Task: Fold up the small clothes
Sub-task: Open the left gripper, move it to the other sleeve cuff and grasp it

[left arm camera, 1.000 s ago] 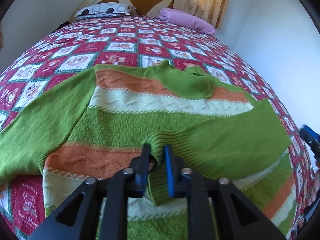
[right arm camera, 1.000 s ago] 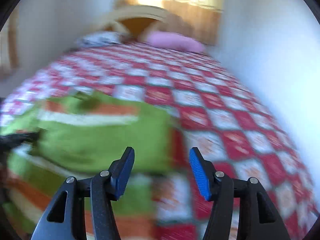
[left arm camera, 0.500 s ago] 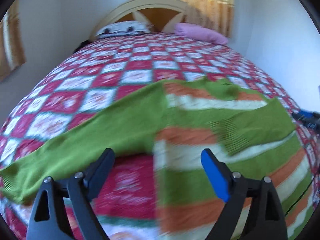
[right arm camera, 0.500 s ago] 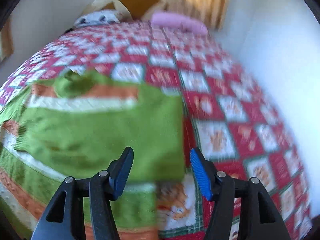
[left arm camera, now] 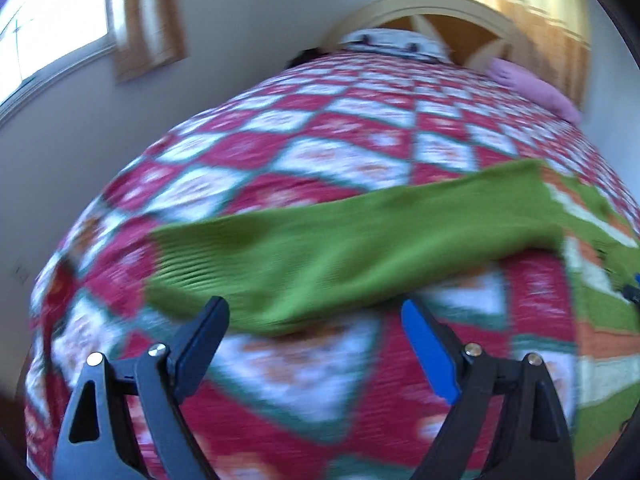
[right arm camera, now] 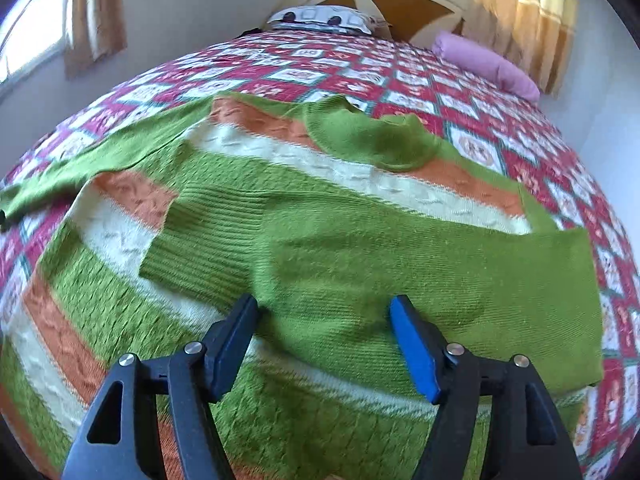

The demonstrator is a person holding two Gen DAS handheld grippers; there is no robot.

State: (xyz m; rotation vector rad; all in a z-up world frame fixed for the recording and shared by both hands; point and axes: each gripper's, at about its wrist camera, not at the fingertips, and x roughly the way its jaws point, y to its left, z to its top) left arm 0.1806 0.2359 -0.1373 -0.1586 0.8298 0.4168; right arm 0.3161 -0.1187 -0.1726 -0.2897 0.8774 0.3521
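Both handheld grippers held with jaws spread wide

The left black two-finger gripper with one blue-padded finger (left arm camera: 314, 320) is held low and tilted, its fingers set well apart with nothing clamped between them. The right black two-finger gripper with a blue pad (right arm camera: 324, 316) is likewise held with fingers parted, nothing being gripped.

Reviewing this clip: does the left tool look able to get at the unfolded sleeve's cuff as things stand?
Probably yes. The left tool is open and empty, pointing at the outstretched sleeve, whose ribbed cuff lies flat on the quilt just ahead of the fingertips. Nothing lies between them, though the view is blurred.
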